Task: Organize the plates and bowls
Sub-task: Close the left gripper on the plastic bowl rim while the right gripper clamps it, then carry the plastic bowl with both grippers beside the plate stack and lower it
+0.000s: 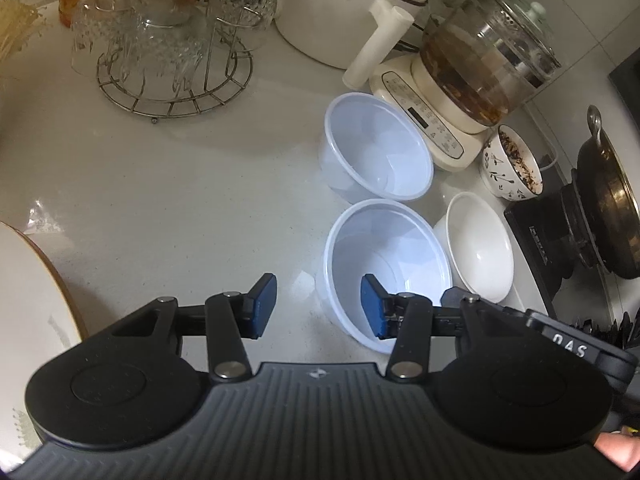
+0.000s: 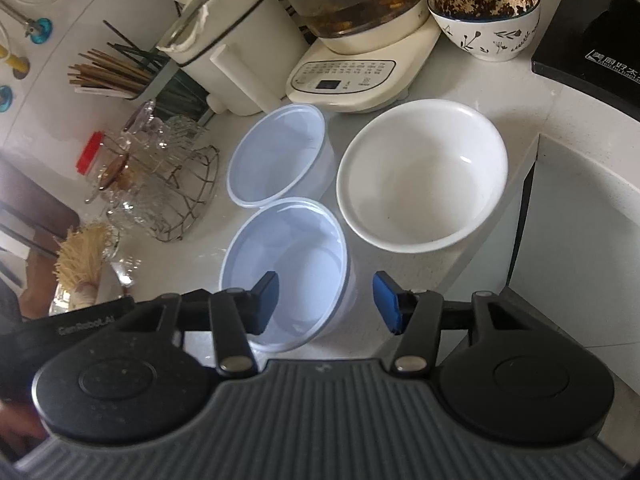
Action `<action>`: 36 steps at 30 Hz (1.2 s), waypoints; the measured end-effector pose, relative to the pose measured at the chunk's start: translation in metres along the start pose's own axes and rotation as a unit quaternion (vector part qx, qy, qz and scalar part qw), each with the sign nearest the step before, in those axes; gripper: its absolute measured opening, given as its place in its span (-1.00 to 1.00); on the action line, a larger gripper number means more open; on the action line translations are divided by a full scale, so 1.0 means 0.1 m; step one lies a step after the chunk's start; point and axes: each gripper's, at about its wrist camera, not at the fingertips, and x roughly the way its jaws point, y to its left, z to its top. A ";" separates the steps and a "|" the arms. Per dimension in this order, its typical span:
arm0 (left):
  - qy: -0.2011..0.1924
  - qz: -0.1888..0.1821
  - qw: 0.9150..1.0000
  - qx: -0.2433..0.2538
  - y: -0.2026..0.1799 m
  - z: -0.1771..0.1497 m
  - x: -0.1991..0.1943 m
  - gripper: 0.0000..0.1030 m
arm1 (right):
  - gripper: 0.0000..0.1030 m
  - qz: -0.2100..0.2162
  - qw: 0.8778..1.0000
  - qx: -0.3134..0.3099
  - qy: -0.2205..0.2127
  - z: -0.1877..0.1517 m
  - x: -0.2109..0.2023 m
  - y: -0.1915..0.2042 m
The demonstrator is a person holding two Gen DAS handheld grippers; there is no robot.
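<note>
Pale speckled counter (image 2: 192, 248) carries a cream kettle base (image 2: 360, 76), then a white ceramic bowl (image 2: 420, 176), with two translucent plastic bowls just beside it, nearer one (image 2: 284, 248) touching the farther (image 2: 276, 156). Both the left gripper (image 1: 318, 306) and the right gripper (image 2: 326, 300) straddle the nearer bowl's rim, jaws released, gripping nothing.

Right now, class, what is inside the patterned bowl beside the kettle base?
The patterned bowl holds dark, crumbly residue smeared up its inner wall. Its bottom is covered by that residue, so anything beneath cannot be seen.
</note>
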 end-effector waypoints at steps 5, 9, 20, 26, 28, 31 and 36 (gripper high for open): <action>0.005 -0.010 1.000 -0.002 0.00 0.06 0.08 -0.31 | -0.24 -0.005 1.000 -0.009 0.012 0.00 0.11 0.00; 0.003 -0.012 1.000 0.000 -0.03 0.08 0.13 -0.67 | -0.57 -0.007 1.000 -0.019 0.021 -0.01 0.15 0.00; -0.008 -0.006 1.000 0.005 -0.11 0.00 0.08 -0.79 | -0.69 0.003 0.998 -0.061 0.016 -0.06 0.02 0.03; -0.026 -0.009 0.999 -0.020 -0.01 -0.06 -0.14 -0.79 | -0.69 0.023 0.996 -0.080 0.011 -0.06 -0.01 0.13; -0.031 -0.007 0.999 -0.024 0.03 -0.07 -0.22 -0.79 | -0.69 0.030 0.996 -0.089 0.010 -0.07 -0.01 0.18; -0.041 -0.005 0.999 -0.032 0.09 -0.10 -0.33 -0.79 | -0.69 0.042 0.994 -0.102 0.013 -0.07 0.00 0.26; -0.057 0.005 0.997 -0.056 0.24 -0.16 -0.50 -0.79 | -0.69 0.059 0.990 -0.126 0.021 -0.06 0.08 0.45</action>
